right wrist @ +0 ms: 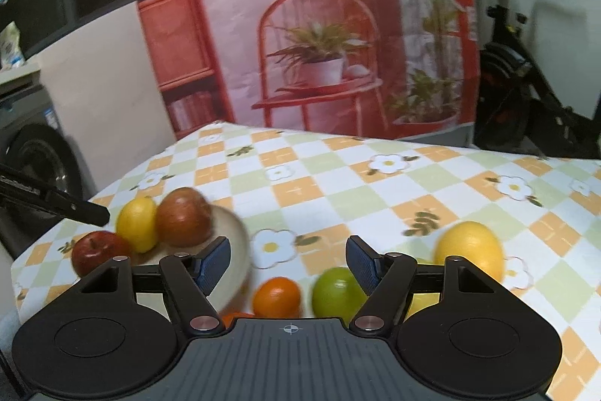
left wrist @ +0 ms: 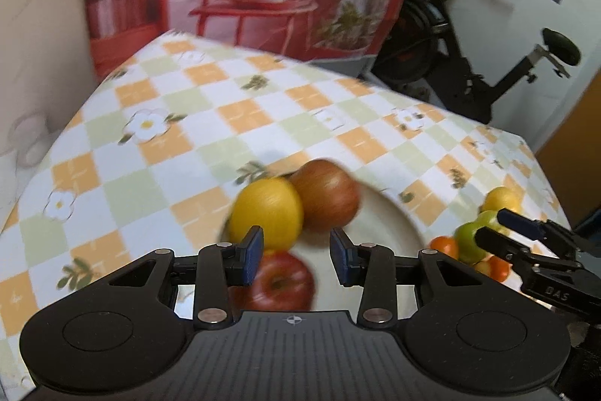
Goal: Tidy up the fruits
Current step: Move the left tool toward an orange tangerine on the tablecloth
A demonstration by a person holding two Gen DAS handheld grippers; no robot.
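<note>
Left tool (left wrist: 296, 240) narrow, right tool (right wrist: 287, 250) wider, both empty; washer (right wrist: 35, 156), perhaps, right view only.

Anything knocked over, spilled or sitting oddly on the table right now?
Nothing spilled or damaged. The plate holds a red apple, a lemon and a brownish apple. An orange, a green apple and another lemon lie loose on the tablecloth, not yet sorted.

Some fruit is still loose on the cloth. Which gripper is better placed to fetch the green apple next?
Right, probably. The right gripper has open, empty jaws, with the green apple just below and ahead of them. The left gripper hangs over the plate, away from the loose fruit.
</note>
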